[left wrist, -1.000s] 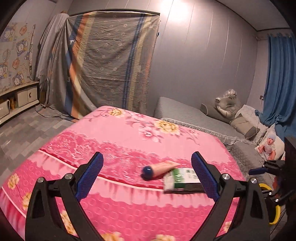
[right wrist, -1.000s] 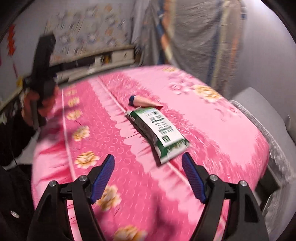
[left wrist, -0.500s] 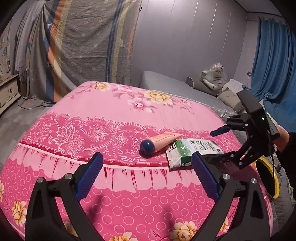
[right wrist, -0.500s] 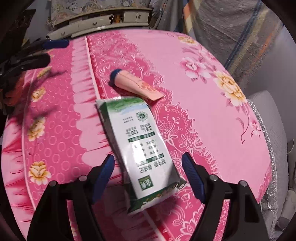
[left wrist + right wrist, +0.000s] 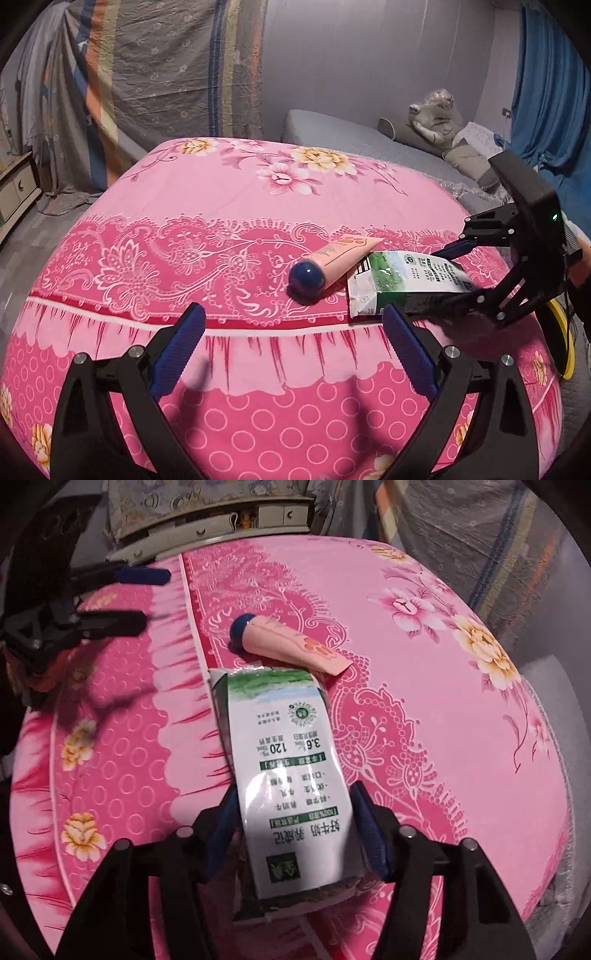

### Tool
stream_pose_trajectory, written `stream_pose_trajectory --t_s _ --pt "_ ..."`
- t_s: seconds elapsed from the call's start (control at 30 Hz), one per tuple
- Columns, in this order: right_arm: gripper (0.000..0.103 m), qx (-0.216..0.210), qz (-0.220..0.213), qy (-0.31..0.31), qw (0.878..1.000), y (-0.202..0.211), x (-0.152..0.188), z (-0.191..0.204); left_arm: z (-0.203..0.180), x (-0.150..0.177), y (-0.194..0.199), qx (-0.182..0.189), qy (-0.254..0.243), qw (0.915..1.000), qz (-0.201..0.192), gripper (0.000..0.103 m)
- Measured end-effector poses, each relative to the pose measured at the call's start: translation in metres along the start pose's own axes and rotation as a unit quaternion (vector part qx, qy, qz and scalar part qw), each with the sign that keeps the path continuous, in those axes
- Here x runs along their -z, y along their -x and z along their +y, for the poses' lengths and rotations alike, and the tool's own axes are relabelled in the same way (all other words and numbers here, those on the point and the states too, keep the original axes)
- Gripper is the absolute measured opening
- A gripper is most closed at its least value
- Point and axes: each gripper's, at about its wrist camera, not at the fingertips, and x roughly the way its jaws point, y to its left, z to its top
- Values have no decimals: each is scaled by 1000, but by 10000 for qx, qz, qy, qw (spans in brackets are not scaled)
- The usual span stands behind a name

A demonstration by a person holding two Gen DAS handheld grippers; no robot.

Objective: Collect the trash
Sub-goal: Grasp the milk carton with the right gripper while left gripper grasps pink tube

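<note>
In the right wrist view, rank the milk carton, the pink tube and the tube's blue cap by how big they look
1. Milk carton, largest, though it is also nearest the camera.
2. Pink tube.
3. Blue cap, smallest.

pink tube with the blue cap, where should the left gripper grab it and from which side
Grip the pink tube across its round body just behind the blue cap, where it is firmest; the far end flattens to a thin crimp beside the milk carton. Probably come in with the left gripper from the cap side, away from the right gripper at the carton.
</note>
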Motion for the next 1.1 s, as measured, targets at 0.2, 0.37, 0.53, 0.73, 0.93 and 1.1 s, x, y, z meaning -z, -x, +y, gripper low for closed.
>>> stream_pose_trajectory --t_s 0.2,0.37,0.53,0.73,0.93,1.1 --pt "54 -513 -838 -1015 9900 44 38 -25 -13 -9 -21 -152 -474 9986 193 92" --pt "54 -1031 -1753 -1920 9601 88 84 -40 -25 -16 -36 31 -809 9964 236 92" --pt "54 -1409 -2507 -2683 9194 118 120 -46 -35 -23 -57 150 -1066 9935 366 92" --pt "55 -1574 -2926 -3192 8875 142 145 -34 -32 -25 -85 194 -1003 9924 689 83" --pt "55 -1554 -3158 -3234 8784 163 153 -17 -24 -24 -96 328 -827 9926 829 65" --pt "55 -1550 -3172 -3288 8759 167 155 -7 -27 -22 -96 317 -912 9922 788 42"
